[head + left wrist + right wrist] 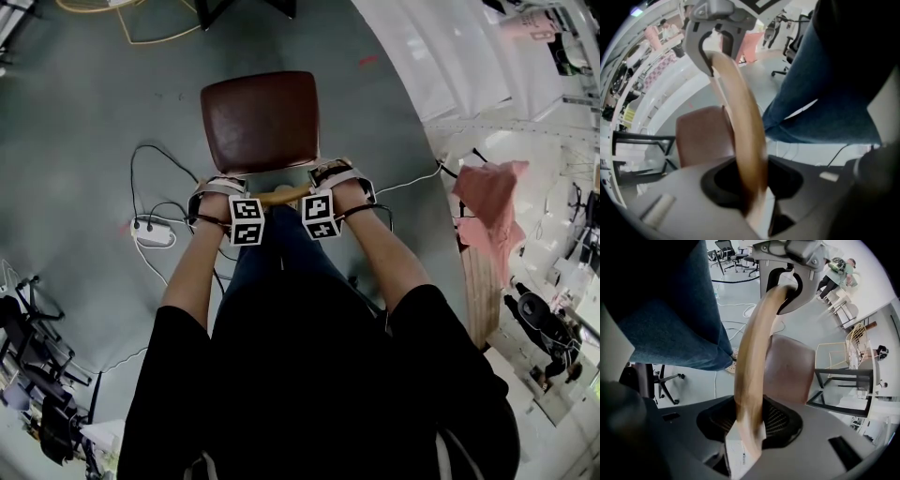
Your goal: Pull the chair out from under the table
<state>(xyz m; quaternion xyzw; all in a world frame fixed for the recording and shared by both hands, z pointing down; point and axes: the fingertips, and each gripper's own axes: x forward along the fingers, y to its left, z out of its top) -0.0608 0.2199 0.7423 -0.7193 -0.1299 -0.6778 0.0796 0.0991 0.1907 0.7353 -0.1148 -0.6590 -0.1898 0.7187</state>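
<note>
The chair (pixel 260 120) stands on the grey floor (pixel 84 122) with its brown seat in full view. The white table (pixel 441 56) lies off to the chair's right, and none of the seat is under its edge. The person stands right behind the chair, legs in blue jeans just beside its curved wooden back rail (pixel 281 197).

Both claws point down onto that rail. The left gripper (pixel 217 192) has it near the chair's left end, the right gripper (pixel 337 178) near the right end. In the left gripper view the rail runs straight up between the jaws of the left gripper (pixel 752 187), which pinch it from both sides and are only partly spread. The right gripper view shows the same: the right gripper (pixel 747 427) is clamped on the wood, with a white label at the jaws.

A power strip (pixel 153 232) and its cables lie on the floor to the chair's left. A pink cloth (pixel 492 202) hangs well off to the chair's right.
</note>
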